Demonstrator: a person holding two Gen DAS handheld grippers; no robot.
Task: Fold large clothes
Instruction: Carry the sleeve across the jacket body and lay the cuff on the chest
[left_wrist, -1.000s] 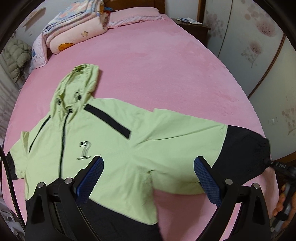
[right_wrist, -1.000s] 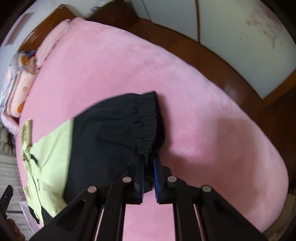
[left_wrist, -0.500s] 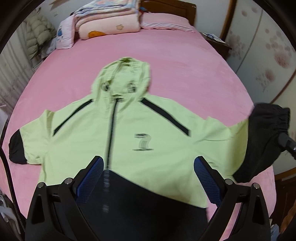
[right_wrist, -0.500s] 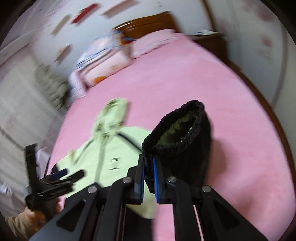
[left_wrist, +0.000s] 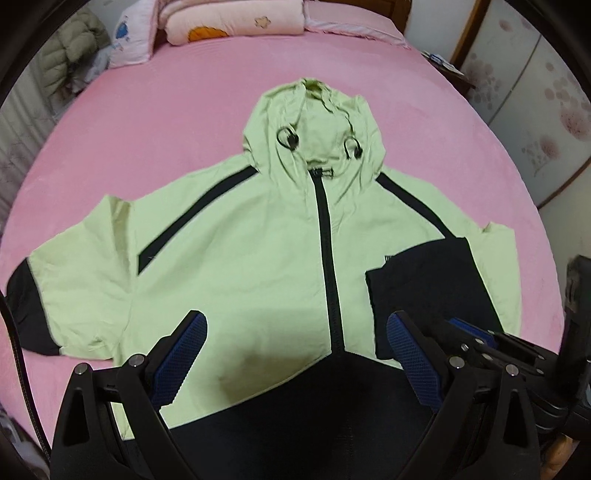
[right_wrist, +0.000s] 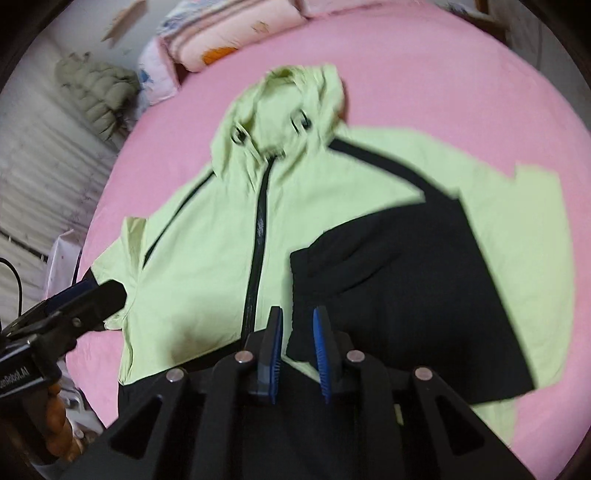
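- Right sleeve (right_wrist: 399, 288), earlier stretched out over the bed (left_wrist: 184, 129), now lies folded across the jacket (left_wrist: 240, 258) chest
- right gripper (right_wrist: 297, 347): jaws opening, nothing between them; left gripper (left_wrist: 295, 354): wide, empty
- left sleeve (left_wrist: 74, 280), hood, hem still unfolded

Lighting: even, soft indoor light; no glare.
Shadows: faint, under the hood (left_wrist: 314, 122) at 12 o'clock.
Blur: left wrist view mostly sharp; right wrist view smeared by motion throughout.
Distortion: strong fisheye; bed (left_wrist: 147, 122) edges bowed, corners black.
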